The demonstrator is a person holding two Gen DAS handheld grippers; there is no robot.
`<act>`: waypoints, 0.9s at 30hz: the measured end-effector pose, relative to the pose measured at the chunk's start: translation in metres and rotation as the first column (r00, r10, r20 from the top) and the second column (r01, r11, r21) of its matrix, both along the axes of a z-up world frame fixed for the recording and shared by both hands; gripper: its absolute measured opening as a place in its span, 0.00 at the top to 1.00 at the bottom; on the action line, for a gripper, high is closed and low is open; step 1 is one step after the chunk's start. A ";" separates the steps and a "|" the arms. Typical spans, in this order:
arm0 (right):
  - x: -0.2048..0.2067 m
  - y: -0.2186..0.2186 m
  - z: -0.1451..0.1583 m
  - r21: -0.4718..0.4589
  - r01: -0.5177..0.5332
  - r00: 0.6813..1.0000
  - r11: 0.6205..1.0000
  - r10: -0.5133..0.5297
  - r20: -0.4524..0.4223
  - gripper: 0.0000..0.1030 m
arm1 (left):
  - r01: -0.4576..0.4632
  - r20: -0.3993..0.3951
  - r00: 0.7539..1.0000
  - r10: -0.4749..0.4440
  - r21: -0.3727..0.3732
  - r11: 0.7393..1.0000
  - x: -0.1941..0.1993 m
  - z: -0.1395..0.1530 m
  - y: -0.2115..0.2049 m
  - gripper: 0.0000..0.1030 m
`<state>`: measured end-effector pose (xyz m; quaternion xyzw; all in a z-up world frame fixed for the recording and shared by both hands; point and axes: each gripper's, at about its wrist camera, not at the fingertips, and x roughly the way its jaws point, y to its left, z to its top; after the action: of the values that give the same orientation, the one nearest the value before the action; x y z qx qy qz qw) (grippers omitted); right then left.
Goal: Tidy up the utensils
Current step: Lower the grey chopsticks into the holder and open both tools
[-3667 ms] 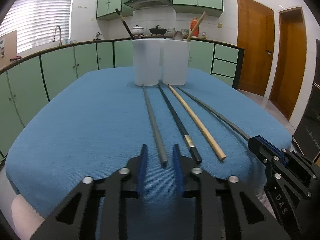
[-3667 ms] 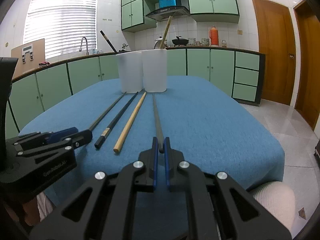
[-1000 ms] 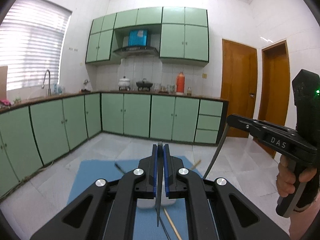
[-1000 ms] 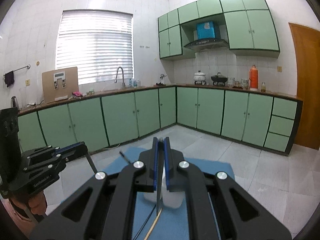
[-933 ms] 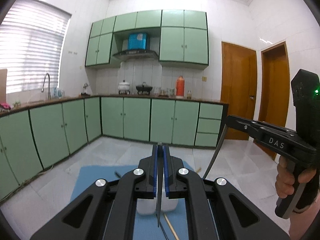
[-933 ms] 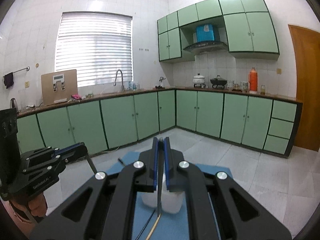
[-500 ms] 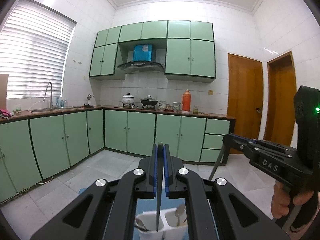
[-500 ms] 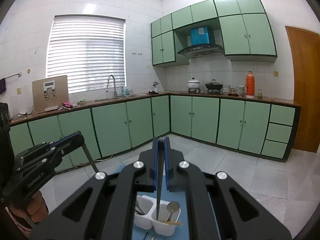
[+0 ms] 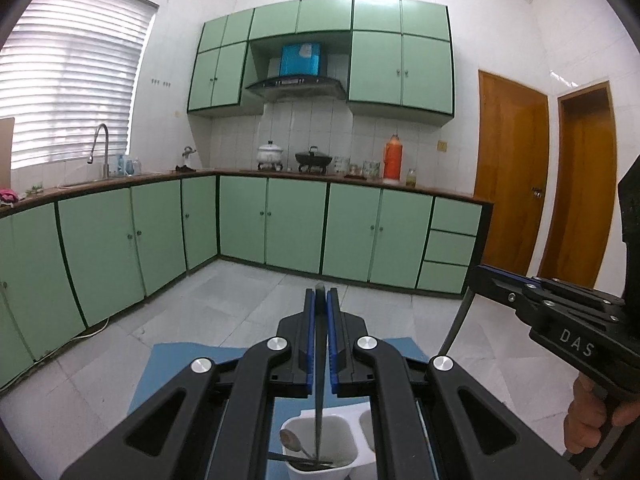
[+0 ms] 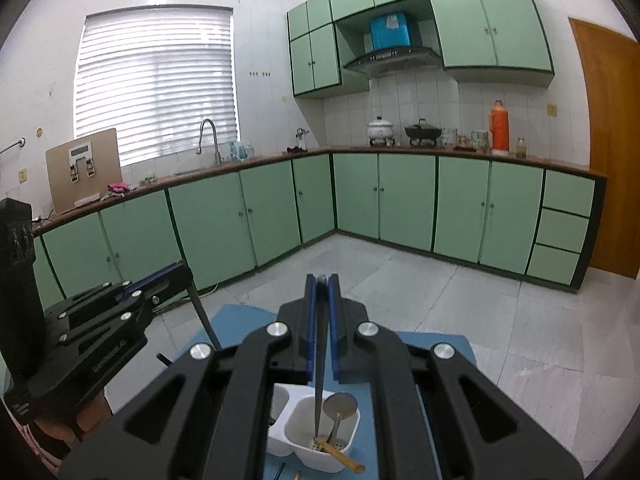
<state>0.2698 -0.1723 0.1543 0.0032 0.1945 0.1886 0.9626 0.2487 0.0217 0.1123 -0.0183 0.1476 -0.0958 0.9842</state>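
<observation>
Left gripper (image 9: 319,300): jaws clamped on a dark chopstick (image 9: 319,384). Long axis near vertical, tip pointing down into the left cup (image 9: 320,446) of the white holder, just above a spoon (image 9: 292,442) lying inside.

Right gripper (image 10: 321,286): jaws clamped on a second dark chopstick (image 10: 318,380). Long axis also near vertical, tip down inside the right cup (image 10: 320,440) of the holder, close to its perforated floor. In that cup: a ladle-like spoon (image 10: 340,406) and a wooden chopstick (image 10: 340,458) that leans out over the near rim.

Holder stands on a table with a blue cloth (image 10: 436,344); cloth edge shows beyond the holder in both views. Each gripper appears in the other's view, beside the holder, chopstick hanging from its tips; a hand (image 9: 592,420) grips the right one.

Room beyond the holder: pale tiled floor (image 9: 224,300), green cabinets (image 9: 296,228) along two walls, sink tap (image 10: 208,136) under a blinded window (image 10: 156,84), range hood (image 9: 296,84), pots and an orange flask (image 10: 500,126), brown doors (image 9: 512,176).
</observation>
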 end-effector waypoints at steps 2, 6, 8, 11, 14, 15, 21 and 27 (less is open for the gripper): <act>0.002 0.002 -0.008 -0.005 0.000 1.000 1.000 0.000 -0.010 0.95 | 0.000 -0.015 1.000 0.000 0.001 1.000 0.004 -0.007 0.000 0.95; 0.007 0.005 -0.025 -0.011 -0.002 0.999 1.000 0.002 -0.038 0.95 | -0.005 -0.045 0.999 0.005 0.007 1.000 0.010 -0.021 0.000 0.95; 0.009 0.006 -0.032 -0.013 -0.001 0.999 1.000 0.000 -0.050 0.95 | -0.008 -0.055 0.998 0.009 0.011 1.000 0.012 -0.027 0.001 0.95; 0.010 0.008 -0.044 -0.018 0.002 0.998 1.000 -0.004 -0.067 0.95 | -0.015 -0.071 0.997 0.016 0.015 1.000 0.016 -0.035 0.001 0.94; 0.012 0.010 -0.053 -0.019 0.006 0.997 1.000 -0.008 -0.083 0.95 | -0.019 -0.087 0.996 0.020 0.011 1.000 0.019 -0.042 0.001 0.94; 0.013 0.010 -0.056 -0.018 0.008 0.996 1.000 -0.009 -0.088 0.95 | -0.020 -0.090 0.996 0.021 0.011 1.000 0.019 -0.044 0.002 0.94; 0.012 0.006 -0.063 -0.006 0.021 0.996 1.000 -0.021 -0.090 0.95 | -0.040 -0.099 0.994 0.042 0.018 0.999 0.020 -0.053 0.002 0.94; 0.011 -0.003 -0.063 0.002 0.034 0.995 0.999 -0.034 -0.098 0.95 | -0.045 -0.101 0.994 0.046 0.003 0.999 0.014 -0.052 0.006 0.88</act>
<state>0.2806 -0.1756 0.0916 0.0173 0.2412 0.1722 0.9549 0.2629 0.0272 0.0607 -0.0263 0.1968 -0.0723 0.9774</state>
